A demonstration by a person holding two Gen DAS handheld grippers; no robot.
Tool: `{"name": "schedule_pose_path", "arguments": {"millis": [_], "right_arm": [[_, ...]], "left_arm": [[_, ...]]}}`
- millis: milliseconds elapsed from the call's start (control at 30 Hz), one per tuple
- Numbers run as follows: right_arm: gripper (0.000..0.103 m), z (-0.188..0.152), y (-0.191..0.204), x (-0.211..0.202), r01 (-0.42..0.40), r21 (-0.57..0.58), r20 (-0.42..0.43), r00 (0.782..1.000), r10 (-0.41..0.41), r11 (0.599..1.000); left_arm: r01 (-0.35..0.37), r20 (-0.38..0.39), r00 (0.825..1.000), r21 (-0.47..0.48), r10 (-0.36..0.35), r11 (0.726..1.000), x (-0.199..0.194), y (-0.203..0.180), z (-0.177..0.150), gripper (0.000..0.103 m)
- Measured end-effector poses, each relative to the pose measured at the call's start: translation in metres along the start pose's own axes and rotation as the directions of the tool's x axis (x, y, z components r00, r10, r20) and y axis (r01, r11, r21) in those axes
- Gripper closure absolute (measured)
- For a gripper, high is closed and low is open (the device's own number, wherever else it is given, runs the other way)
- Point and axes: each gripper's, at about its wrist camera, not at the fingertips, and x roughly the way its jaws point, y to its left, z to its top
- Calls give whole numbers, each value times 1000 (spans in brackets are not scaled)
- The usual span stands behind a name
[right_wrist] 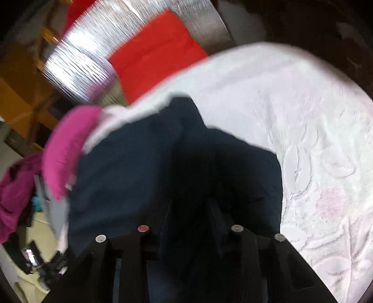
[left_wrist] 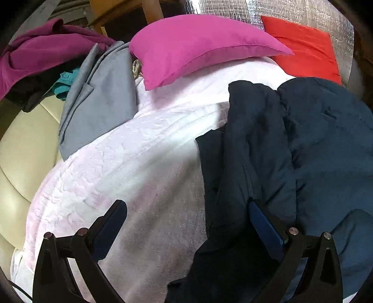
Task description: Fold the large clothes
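Left claw (left_wrist: 187, 209): jaws wide apart, nothing between the pads; the left finger (left_wrist: 112, 221) hangs over the bedspread, the right finger (left_wrist: 265, 223) touches the edge of the jacket.

Right claw (right_wrist: 190, 223): jaws narrow, with dark jacket cloth bunched between them; the fingertips are buried in the fabric and blurred, so whether the pads press on it cannot be told for certain, though it looks gripped.

Jacket (left_wrist: 314, 144): navy, padded, large. Lies crumpled on the right part of the bed in the left wrist view; fills the middle of the right wrist view, lifted towards the lens.

Bedspread (left_wrist: 130, 167): pale pink-white, embossed pattern, under the jacket.

Pink pillow (left_wrist: 193, 51): at the far end of the bed, on the bedspread.

Red pillow (left_wrist: 310, 51): just beside the pink one, against a silver foil panel (left_wrist: 233, 9).

Grey garment (left_wrist: 100, 98): on the bed's left edge, near the pink pillow.

Magenta garment (left_wrist: 42, 53): heaped beyond the grey one, over a cream padded seat (left_wrist: 25, 144).
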Motion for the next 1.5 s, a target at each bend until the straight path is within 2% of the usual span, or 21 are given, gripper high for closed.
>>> {"name": "schedule_pose_path", "arguments": {"millis": [100, 200, 300, 333, 367, 433, 500, 600, 700, 833, 1033, 1333, 1500], "right_arm": [[72, 6, 2, 5, 19, 9, -7, 1000, -19, 1000], [69, 11, 11, -6, 11, -17, 52, 999, -10, 1000], [53, 17, 17, -15, 25, -35, 121, 992, -20, 999], [43, 21, 17, -14, 32, -38, 137, 990, -26, 999], [41, 25, 16, -11, 37, -34, 138, 990, -32, 999], [42, 31, 13, 5, 43, -13, 100, 994, -42, 999], [42, 27, 6, 28, 74, 2, 18, 997, -74, 997], [42, 22, 8, 22, 82, -9, 37, 996, -81, 997], [42, 20, 10, 6, 45, 15, 57, 997, -45, 999], [42, 13, 11, -17, 60, 0, 84, 995, -60, 998], [42, 5, 10, -41, 42, 3, 103, 994, -42, 999], [42, 1, -8, -57, 44, 32, 114, 992, -48, 998], [42, 0, -7, -66, -3, 10, 135, 991, 2, 1000]], "left_arm": [[16, 41, 999, 3, -16, 1000, -11, -3, 2, 0], [42, 88, 995, 13, -43, 999, -23, -9, 3, 0], [49, 146, 988, 30, -53, 998, -35, -17, 2, 0], [52, 164, 985, 32, -57, 998, -40, -18, 2, 0], [59, 179, 982, 34, -64, 998, -43, -18, 4, 0], [77, 216, 973, 36, -83, 996, -51, -19, 5, 0], [87, 244, 965, 44, -96, 995, -58, -20, 7, 0], [92, 278, 955, 56, -103, 994, -70, -22, 7, 0], [98, 301, 947, 59, -112, 993, -79, -23, 6, 0], [100, 297, 948, 61, -113, 993, -81, -22, 5, 0], [106, 304, 945, 52, -117, 993, -88, -20, 0, 0], [94, 301, 948, 49, -105, 994, -88, -21, -3, 0], [92, 286, 953, 39, -100, 995, -83, -24, -1, 0]]}}
